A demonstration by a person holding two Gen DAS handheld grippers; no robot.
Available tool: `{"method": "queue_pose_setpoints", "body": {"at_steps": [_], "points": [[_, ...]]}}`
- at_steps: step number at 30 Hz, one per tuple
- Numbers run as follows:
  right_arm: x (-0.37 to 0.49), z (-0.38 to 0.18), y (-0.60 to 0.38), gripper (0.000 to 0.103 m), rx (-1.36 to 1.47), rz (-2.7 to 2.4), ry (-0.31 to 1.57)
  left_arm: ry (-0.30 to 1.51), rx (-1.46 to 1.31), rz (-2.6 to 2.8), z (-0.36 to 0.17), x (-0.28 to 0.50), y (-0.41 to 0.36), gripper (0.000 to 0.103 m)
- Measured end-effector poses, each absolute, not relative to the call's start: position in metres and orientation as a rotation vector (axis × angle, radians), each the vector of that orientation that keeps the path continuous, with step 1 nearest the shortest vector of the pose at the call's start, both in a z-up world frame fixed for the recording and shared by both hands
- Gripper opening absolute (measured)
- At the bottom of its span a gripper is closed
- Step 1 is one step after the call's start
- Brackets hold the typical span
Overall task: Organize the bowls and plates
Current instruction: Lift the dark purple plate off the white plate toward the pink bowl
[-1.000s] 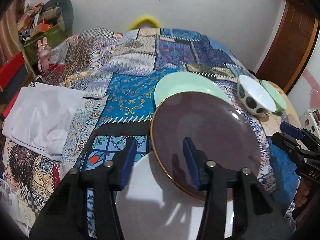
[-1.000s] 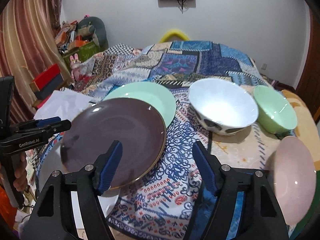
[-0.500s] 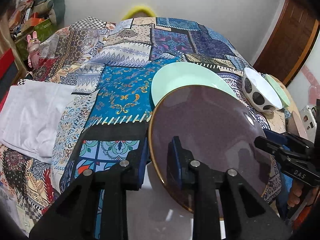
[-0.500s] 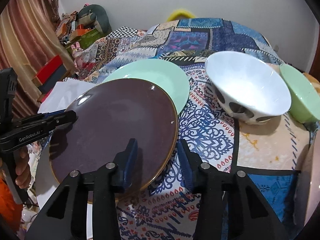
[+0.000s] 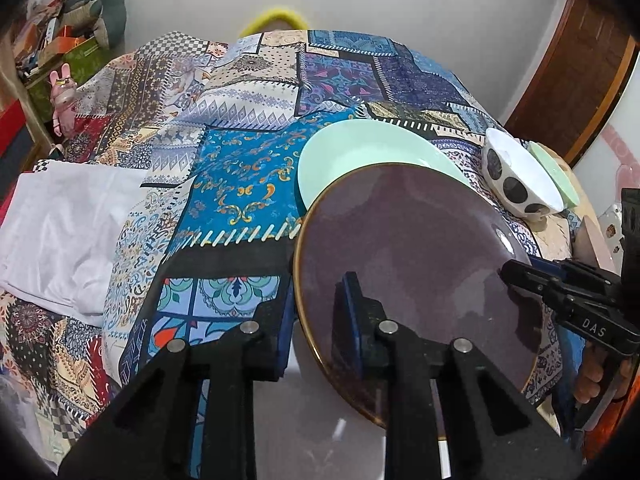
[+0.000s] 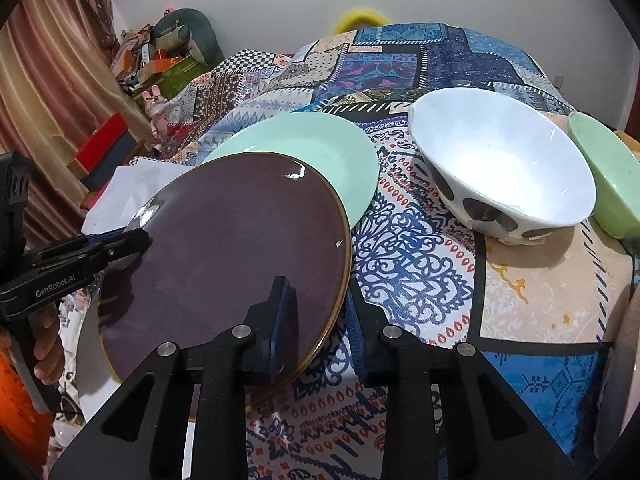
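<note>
A: Where's the brown plate (image 5: 408,264)?
B: Tilted above the bed (image 5: 240,184), overlapping the mint plate (image 5: 360,152)
A: Grippers?
B: Left gripper (image 5: 316,312) and right gripper (image 6: 320,320) each pinch opposite rims

Both wrist cameras look close along their fingers from opposite rims of the brown plate (image 5: 408,264), sharing the patchwork bedspread (image 6: 420,248).
</note>
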State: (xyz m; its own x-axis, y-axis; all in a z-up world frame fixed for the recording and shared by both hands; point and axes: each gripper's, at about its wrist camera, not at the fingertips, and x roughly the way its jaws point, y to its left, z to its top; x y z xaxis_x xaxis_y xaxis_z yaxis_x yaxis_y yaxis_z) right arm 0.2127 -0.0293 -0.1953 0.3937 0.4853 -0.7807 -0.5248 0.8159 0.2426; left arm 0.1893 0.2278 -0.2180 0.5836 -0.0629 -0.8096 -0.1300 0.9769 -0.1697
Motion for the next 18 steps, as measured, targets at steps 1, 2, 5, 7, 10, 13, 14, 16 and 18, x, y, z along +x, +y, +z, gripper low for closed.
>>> {"method": "queue_pose_setpoints", "body": {"at_steps": [1, 2, 5, 7, 10, 13, 14, 16, 18], "points": [[0.213, -0.195, -0.030, 0.024, -0.046, 0.644, 0.973, 0.950, -0.222, 0.039, -0.218, 0.188, 0.227, 0.023], [0.212, -0.195, -0.032, 0.023, -0.044, 0.648, 0.973, 0.951, -0.224, 0.039, -0.218, 0.186, 0.227, 0.023], [0.211, -0.194, -0.035, 0.023, -0.044, 0.651, 0.973, 0.958, -0.237, 0.040, -0.218, 0.183, 0.225, 0.022], [0.209, -0.193, -0.037, 0.022, -0.050, 0.648, 0.968, 0.961, -0.252, 0.040, -0.217, 0.180, 0.224, 0.022], [0.208, -0.191, -0.040, 0.022, -0.042, 0.650, 0.969, 0.959, -0.258, 0.045, -0.216, 0.175, 0.220, 0.022], [0.207, -0.189, -0.045, 0.022, -0.038, 0.644, 0.967, 0.955, -0.258, 0.041, -0.212, 0.170, 0.213, 0.022], [0.207, -0.188, -0.047, 0.022, -0.035, 0.641, 0.967, 0.952, -0.259, 0.039, -0.210, 0.167, 0.211, 0.022], [0.205, -0.187, -0.051, 0.022, -0.029, 0.636, 0.966, 0.943, -0.256, 0.036, -0.206, 0.164, 0.206, 0.022], [0.202, -0.184, -0.054, 0.022, -0.023, 0.633, 0.962, 0.939, -0.248, 0.037, -0.201, 0.161, 0.200, 0.022]]}}
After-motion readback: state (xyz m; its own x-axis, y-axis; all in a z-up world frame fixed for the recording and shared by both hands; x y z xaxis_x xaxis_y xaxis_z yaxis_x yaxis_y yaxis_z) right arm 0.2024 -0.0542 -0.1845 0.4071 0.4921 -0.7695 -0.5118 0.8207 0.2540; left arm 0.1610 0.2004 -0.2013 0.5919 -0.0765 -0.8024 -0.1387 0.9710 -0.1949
